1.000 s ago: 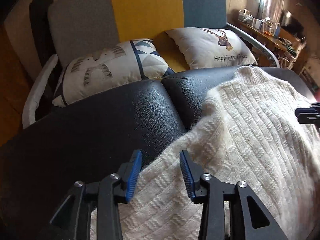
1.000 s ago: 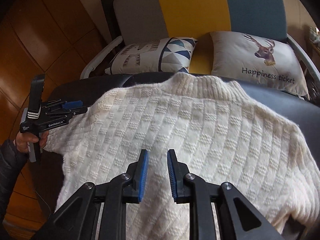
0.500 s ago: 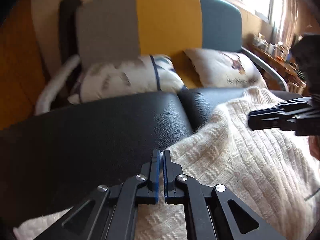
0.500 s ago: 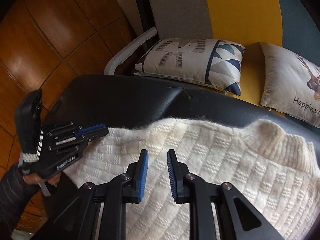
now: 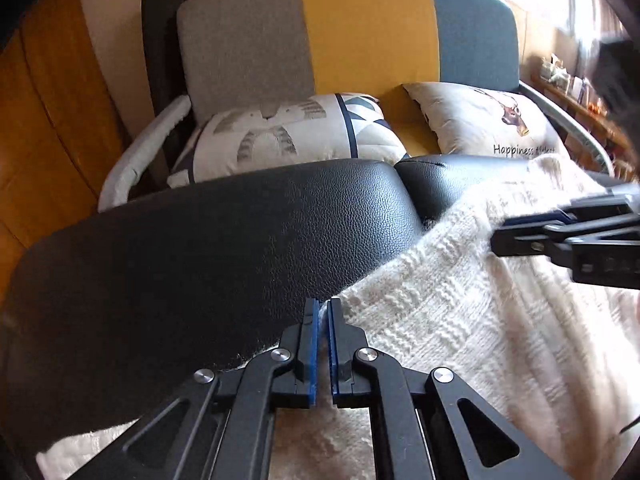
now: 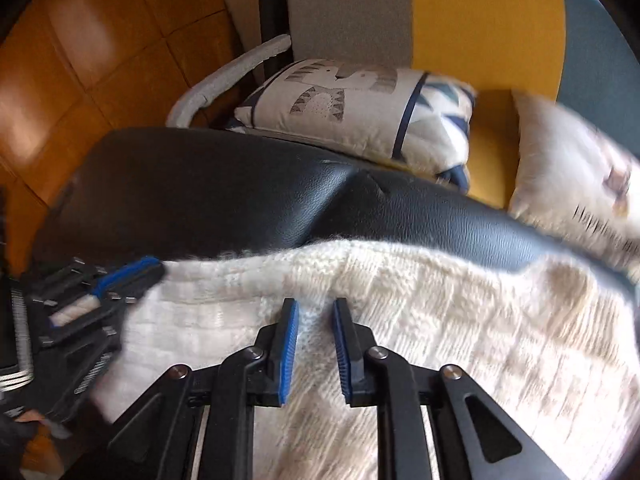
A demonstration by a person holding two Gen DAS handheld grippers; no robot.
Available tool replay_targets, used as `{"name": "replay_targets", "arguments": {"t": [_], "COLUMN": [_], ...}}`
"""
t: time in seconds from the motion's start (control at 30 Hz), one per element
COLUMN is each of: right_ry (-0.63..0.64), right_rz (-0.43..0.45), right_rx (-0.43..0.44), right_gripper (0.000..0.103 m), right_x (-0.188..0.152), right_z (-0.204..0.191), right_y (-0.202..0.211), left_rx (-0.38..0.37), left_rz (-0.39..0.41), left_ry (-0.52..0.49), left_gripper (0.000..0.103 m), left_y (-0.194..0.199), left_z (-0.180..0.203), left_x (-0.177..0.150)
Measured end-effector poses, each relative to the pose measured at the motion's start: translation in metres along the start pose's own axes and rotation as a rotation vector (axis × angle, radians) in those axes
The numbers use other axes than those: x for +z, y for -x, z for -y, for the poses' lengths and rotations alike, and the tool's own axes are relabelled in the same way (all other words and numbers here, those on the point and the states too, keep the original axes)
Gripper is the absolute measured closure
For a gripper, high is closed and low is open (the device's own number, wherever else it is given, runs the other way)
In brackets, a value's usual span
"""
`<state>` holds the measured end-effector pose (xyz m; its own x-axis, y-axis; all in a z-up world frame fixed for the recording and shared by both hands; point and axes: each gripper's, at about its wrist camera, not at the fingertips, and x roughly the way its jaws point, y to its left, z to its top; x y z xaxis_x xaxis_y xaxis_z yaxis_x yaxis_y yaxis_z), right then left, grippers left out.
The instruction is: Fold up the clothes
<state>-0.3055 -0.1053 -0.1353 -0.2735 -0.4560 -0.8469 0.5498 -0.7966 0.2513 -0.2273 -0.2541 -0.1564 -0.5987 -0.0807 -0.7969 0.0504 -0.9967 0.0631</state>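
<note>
Black leather seat (image 5: 200,260) is serving as the folding surface, with a cream knitted sweater (image 5: 460,320) lying spread across its right part and hanging toward the person.

Starting at the left gripper (image 5: 322,308): its jaws are standing almost together on the sweater's left edge and are opening very slightly, with a bit of white knit showing between them in the right wrist view. That pinch is looking thin to me, so the person would do well to be squeezing firmly and taking more knit before lifting, or the edge may be slipping out.

The right gripper (image 6: 316,308) is hovering just beside the left one, over the far edge of the sweater. Its jaws are standing a little apart, and nothing is clamped between them, though the fuzzy knit is lying right under the tips. It should be dipping onto that edge and closing on it, so both grippers are carrying the same side together and the fold is coming over straight instead of sagging in the middle.

Farther out, two printed pillows (image 5: 300,132) are leaning against a grey, yellow and teal sofa back (image 5: 360,20) behind the seat, well clear of the work.
</note>
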Motion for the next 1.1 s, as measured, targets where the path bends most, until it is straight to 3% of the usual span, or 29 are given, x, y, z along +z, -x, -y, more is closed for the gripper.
{"name": "replay_targets", "arguments": {"t": [0.07,0.13,0.2,0.27,0.33,0.43,0.6,0.67,0.73,0.83,1.0,1.1], "right_ry": [-0.071,-0.150,-0.233,-0.335,-0.450,-0.614,-0.835,-0.827,-0.730,-0.610,-0.466,-0.420], "right_rz": [0.042,0.072,0.110,0.145,0.181,0.259,0.351,0.365,0.367,0.307,0.254,0.224], "right_rx": [0.047,0.101,0.133,0.157,0.156,0.063,-0.169,-0.322,-0.411,-0.428,-0.408,-0.472], "right_gripper": [0.085,0.084,0.084,0.084,0.084,0.084,0.078,0.078,0.078,0.078,0.078,0.078], "right_x": [-0.013,-0.036,-0.068,-0.107,-0.156,-0.240,-0.380,-0.416,-0.436,-0.442,-0.423,-0.412], "right_z": [0.017,0.040,0.066,0.096,0.129,0.178,0.229,0.228,0.219,0.203,0.194,0.200], "right_y": [0.024,0.052,0.085,0.120,0.160,0.232,0.335,0.355,0.361,0.345,0.304,0.285], "left_rx": [-0.021,-0.009,-0.067,-0.120,-0.186,-0.289,-0.406,-0.428,-0.463,-0.452,-0.417,-0.415], "left_rz": [-0.016,0.032,0.072,0.096,0.110,0.099,0.020,0.000,-0.018,-0.053,-0.111,-0.125], "left_ry": [0.050,0.066,0.081,0.067,0.034,-0.040,-0.175,-0.231,-0.250,-0.251,-0.232,-0.222], "left_gripper": [0.095,0.095,0.094,0.088,0.075,0.064,0.064,0.064,0.064,0.064,0.063,0.061], "left_y": [0.004,0.023,0.047,0.071,0.091,0.114,0.124,0.129,0.139,0.139,0.129,0.123], "left_z": [-0.007,-0.002,0.010,0.029,0.052,0.103,0.205,0.244,0.274,0.302,0.313,0.312], "left_x": [0.007,0.010,0.009,0.006,0.003,-0.013,-0.042,-0.055,-0.069,-0.082,-0.094,-0.099]}}
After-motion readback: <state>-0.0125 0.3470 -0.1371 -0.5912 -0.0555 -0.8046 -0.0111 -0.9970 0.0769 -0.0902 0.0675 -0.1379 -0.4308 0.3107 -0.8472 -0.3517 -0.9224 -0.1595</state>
